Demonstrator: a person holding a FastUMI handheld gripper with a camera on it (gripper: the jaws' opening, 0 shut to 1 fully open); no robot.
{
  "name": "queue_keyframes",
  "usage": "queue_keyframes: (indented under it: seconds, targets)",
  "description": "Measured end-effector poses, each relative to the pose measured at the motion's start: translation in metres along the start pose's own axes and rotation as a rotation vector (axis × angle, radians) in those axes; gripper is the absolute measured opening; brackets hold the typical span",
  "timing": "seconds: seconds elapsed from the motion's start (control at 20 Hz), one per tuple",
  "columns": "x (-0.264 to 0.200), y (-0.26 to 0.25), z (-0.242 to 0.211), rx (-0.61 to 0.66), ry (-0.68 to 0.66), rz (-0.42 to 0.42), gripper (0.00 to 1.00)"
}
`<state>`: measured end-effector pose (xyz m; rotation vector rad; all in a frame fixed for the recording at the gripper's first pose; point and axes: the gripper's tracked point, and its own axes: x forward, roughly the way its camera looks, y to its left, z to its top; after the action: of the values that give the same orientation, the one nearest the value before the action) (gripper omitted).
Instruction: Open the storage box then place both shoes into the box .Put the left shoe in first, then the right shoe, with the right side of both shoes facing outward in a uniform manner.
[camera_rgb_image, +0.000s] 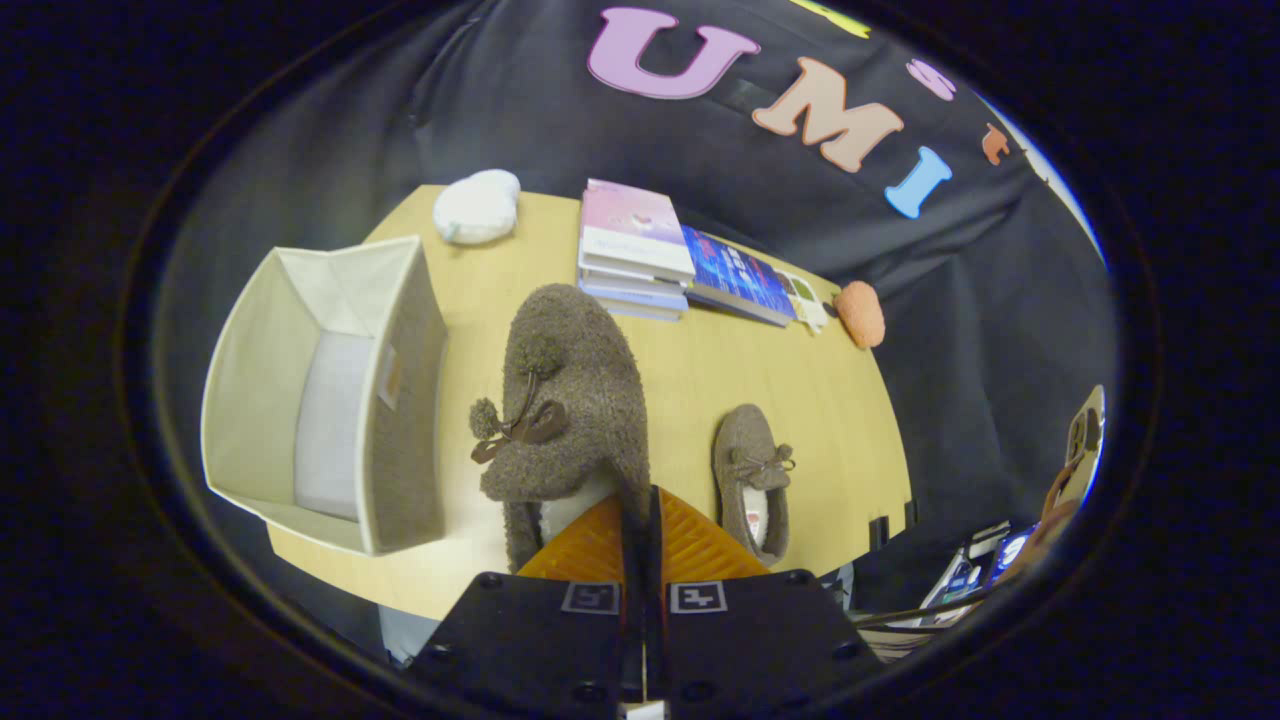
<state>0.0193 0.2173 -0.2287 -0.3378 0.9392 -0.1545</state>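
Gripper (640, 520) clamps a fuzzy shoe (565, 400) by its heel rim, raised over the table (700, 370).
The open box (330, 400) stands just beside it; the second shoe (752, 480) lies opposite, books (640, 250) beyond.

Wooden table (700, 380) carries open storage box (330, 400), one slipper (752, 480), stacked books (635, 250) — two plush toys (478, 205).

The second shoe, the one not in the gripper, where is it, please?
It lies on the table, right of the held shoe and the fingers.
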Motion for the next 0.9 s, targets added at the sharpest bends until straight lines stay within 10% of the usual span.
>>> queue_keyframes:
  seconds: [0.45, 0.9]
  targets:
    - [-0.075, 0.128, 0.069, 0.111, -0.047, 0.176, 0.05]
    - [-0.016, 0.229, 0.034, 0.099, 0.189, 0.244, 0.05]
